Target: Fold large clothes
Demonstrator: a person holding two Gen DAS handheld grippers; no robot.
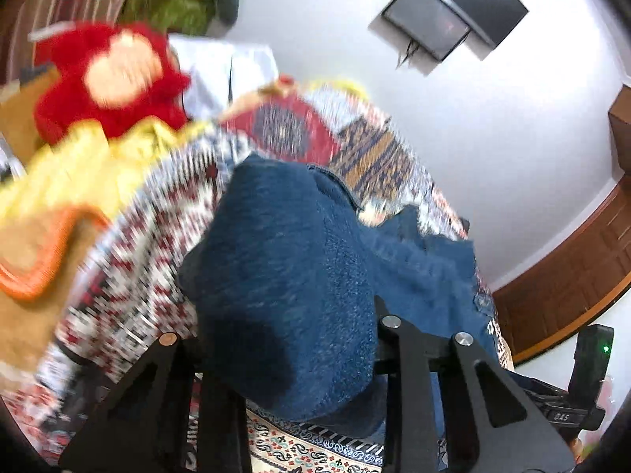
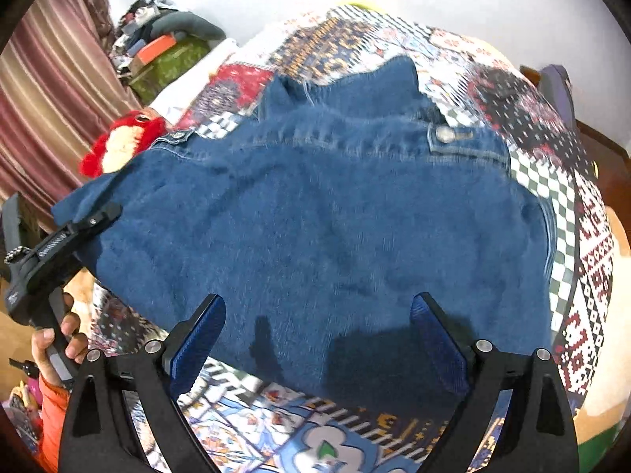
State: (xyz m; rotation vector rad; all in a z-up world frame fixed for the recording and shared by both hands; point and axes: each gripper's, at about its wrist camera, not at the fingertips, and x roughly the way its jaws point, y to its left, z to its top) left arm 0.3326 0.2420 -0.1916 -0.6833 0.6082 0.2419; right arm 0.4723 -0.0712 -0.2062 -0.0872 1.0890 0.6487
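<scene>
- Denim jacket (image 2: 315, 205), blue, lies spread over a patchwork quilt (image 2: 568, 213), collar toward the quilt's far edge, hem at the near edge.
- Left gripper (image 2: 98, 216) clamps the jacket's left corner; in its own view a denim fold (image 1: 284, 276) bunches between the narrowed jaws and hides the fingertips.
- Right gripper (image 2: 315, 335) hovers over the hem, jaws wide, blue pads (image 2: 437, 339) clear of the cloth.
- Red plush toy (image 2: 118, 146) sits beyond the quilt's left edge.
- A hand (image 2: 59, 339) grips the left tool's handle.
</scene>
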